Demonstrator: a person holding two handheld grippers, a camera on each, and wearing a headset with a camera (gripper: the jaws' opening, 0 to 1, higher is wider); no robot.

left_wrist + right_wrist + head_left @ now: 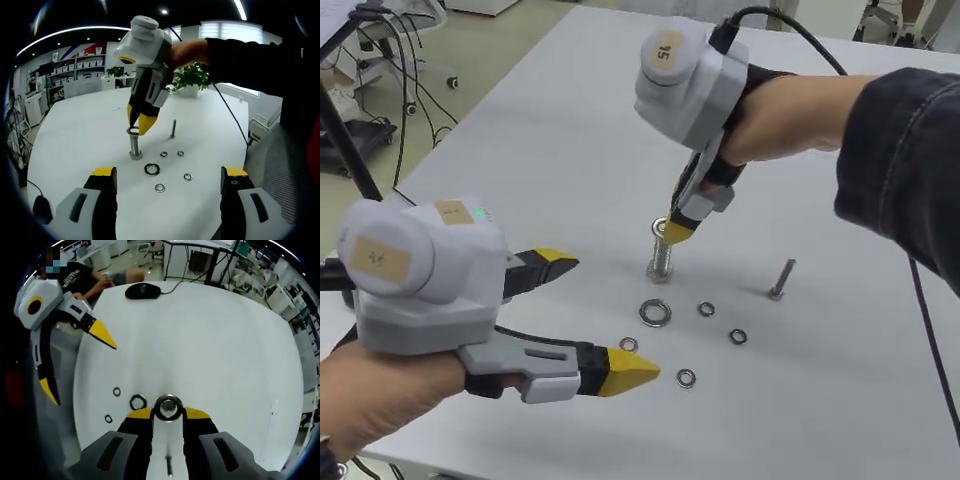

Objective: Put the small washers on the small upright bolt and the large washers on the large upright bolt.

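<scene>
Washer [168,407] clamped by its rim in right gripper [672,232], sitting over big bolt [660,262] top. Left gripper [610,318] jaws apart, idle. Likely light, stiff, slick steel: pinch across the rim, keep hole clear for the thread.

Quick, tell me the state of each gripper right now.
Left gripper: open, holding nothing.
Right gripper: shut on a large washer, at the top of the large bolt.
</scene>
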